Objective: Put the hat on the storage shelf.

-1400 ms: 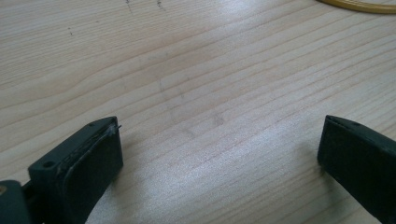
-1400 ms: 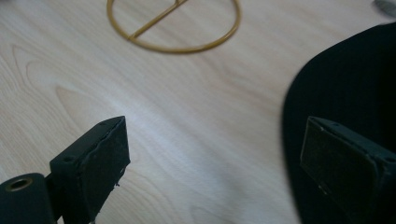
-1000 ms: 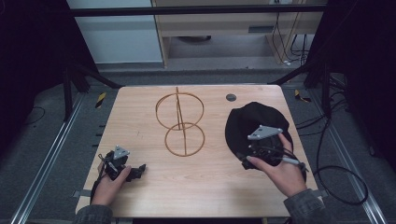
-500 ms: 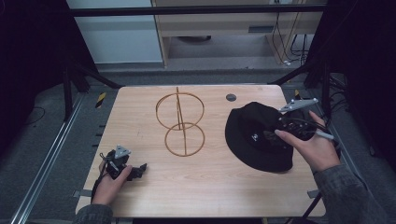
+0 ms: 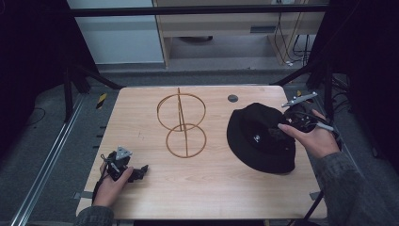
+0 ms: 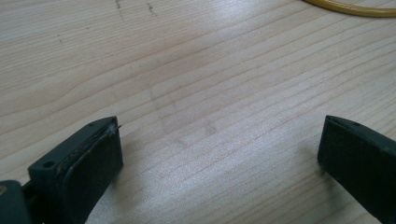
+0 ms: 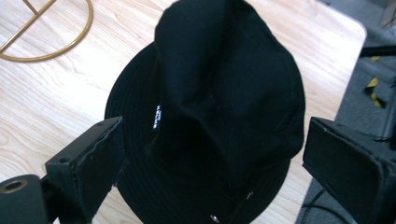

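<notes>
Hat is seen near the table's right edge, just below the right gripper's spread, empty jaws

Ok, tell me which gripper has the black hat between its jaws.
The right gripper: its open jaws flank the black hat; the left gripper frames bare table.

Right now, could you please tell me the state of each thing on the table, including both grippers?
Black hat: lying on the table, crown up and creased, ungripped.
Gold wire stand: standing upright, bare.
Left gripper: fingers open, nothing between them, low over the wood.
Right gripper: fingers open, poised over the hat's crown.
</notes>
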{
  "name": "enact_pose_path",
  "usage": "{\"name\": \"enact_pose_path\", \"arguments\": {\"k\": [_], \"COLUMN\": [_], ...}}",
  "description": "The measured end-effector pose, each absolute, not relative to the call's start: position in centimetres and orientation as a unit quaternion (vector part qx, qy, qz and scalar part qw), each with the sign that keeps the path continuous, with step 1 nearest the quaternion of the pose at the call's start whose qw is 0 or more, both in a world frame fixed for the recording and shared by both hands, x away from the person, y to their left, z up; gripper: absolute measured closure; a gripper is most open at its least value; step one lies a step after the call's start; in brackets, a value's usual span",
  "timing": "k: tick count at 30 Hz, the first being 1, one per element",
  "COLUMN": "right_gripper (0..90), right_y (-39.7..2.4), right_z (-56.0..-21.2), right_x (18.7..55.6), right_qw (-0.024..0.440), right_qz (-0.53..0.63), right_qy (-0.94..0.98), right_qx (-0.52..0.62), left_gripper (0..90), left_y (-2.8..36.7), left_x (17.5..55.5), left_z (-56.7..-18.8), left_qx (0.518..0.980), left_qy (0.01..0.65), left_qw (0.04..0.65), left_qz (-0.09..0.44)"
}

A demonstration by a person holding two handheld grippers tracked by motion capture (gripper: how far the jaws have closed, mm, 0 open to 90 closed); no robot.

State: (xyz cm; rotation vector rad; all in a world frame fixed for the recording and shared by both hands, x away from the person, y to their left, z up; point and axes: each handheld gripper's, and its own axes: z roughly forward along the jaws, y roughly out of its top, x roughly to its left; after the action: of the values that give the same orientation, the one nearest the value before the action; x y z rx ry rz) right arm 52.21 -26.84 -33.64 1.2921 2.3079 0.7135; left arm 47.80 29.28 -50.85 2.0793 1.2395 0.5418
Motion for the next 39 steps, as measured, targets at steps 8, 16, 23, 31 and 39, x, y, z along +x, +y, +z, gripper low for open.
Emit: {"name": "enact_pose_path", "arguments": {"k": [8,16,23,31,39], "right_gripper": [8.0,8.2,8.2,16.5,56.4], "right_y": [-26.9,-26.6,-26.1,-25.5,-25.1], "right_z": [-35.1,-36.4,-36.9,-36.0,-36.1], "right_x": [53.6,54.6,55.8,56.3,56.4], "right_qw": [0.17,0.172,0.156,0.137,0.112], "right_qz": [0.265,0.251,0.227,0.188,0.168], "right_qy": [0.818,0.812,0.818,0.829,0.845], "right_qx": [0.482,0.498,0.505,0.508,0.495], "left_gripper": [0.0,0.0,0.0,0.0,0.0], "left_y": [29.3,29.3,29.3,29.3,29.2], "left_x": [47.8,47.8,47.8,47.8,47.8], "left_z": [-50.8,-50.9,-50.8,-50.8,-50.9], "left_qx": [0.793,0.793,0.793,0.793,0.793], "left_qy": [0.472,0.472,0.472,0.472,0.471], "left_qw": [0.324,0.325,0.324,0.325,0.325], "left_qz": [0.207,0.207,0.207,0.206,0.206]}}
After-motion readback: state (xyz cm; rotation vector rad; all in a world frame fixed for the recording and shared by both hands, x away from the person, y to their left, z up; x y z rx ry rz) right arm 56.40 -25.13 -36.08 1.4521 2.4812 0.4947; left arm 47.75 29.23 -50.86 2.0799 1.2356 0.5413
